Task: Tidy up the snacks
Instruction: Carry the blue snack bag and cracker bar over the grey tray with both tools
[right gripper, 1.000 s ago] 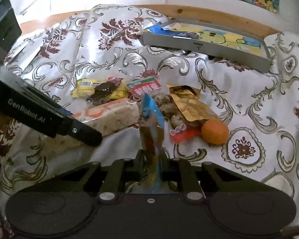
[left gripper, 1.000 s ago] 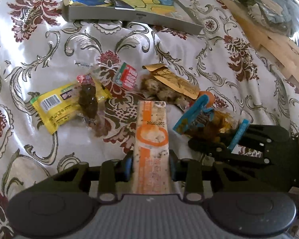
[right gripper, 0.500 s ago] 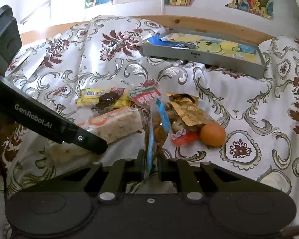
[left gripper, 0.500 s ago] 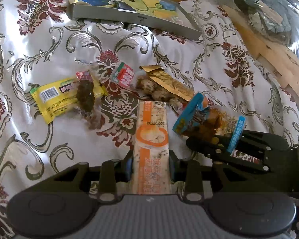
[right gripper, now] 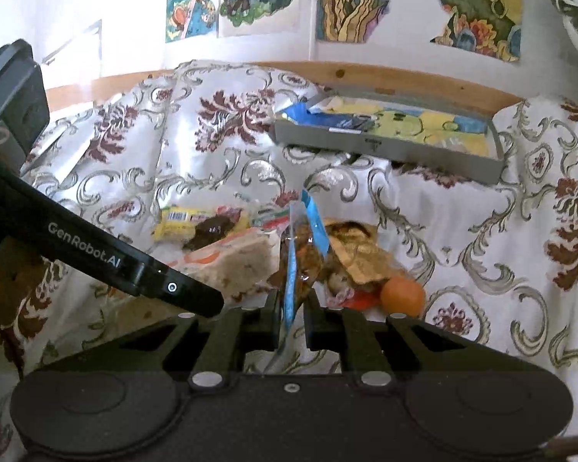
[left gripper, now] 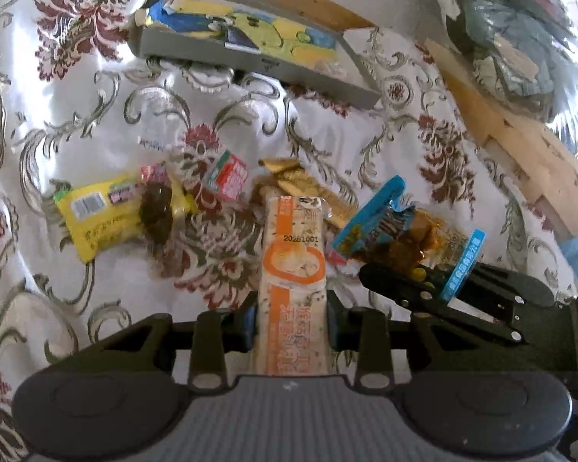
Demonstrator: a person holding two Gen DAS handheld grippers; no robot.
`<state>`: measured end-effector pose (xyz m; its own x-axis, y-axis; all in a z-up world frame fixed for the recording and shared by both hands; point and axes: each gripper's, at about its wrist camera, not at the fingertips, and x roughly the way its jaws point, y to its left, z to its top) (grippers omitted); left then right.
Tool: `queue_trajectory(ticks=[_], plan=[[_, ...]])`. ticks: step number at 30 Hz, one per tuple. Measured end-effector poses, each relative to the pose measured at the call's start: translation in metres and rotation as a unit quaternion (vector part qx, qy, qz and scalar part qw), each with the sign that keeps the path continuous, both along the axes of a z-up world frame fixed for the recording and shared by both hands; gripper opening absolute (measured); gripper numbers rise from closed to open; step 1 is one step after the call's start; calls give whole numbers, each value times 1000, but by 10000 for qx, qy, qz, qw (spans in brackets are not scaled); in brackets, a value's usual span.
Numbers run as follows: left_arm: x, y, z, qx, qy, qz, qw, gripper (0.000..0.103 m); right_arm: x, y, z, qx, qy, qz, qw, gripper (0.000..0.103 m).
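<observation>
"20251001" marks the orange bar [left gripper: 293,269] the left gripper [left gripper: 292,321] clamps; right gripper [right gripper: 292,321] pinches a blue packet [right gripper: 302,254].

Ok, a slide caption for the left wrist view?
Left gripper clamps an orange snack bar above scattered snacks; right gripper holds a blue packet.

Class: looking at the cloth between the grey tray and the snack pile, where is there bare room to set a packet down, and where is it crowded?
Bare cloth lies between the grey tray and the yellow packet. Around the red packet and gold wrapper, snacks overlap.
</observation>
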<state>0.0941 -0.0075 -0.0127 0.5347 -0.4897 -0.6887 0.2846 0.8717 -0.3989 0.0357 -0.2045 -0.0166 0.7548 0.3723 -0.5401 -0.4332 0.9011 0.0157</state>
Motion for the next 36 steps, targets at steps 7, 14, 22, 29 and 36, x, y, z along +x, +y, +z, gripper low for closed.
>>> queue_trajectory(ticks=[7, 14, 22, 29, 36], plan=[[35, 1, 27, -108, -297, 230, 9992, 37, 21, -11, 18, 106, -190, -102, 9997, 11], [88, 1, 55, -104, -615, 482, 9969, 37, 67, -24, 39, 13, -380, -39, 9993, 12], [163, 5, 83, 221, -989, 860, 9911, 37, 135, -27, 58, 4, -300, 138, 9995, 12], [223, 12, 91, 452, -1089, 1078, 9872, 37, 201, -14, 75, 167, -310, -9, 9994, 12], [275, 15, 80, 595, -1038, 1369, 9833, 37, 271, -7, 76, 452, -79, -338, 9984, 12]])
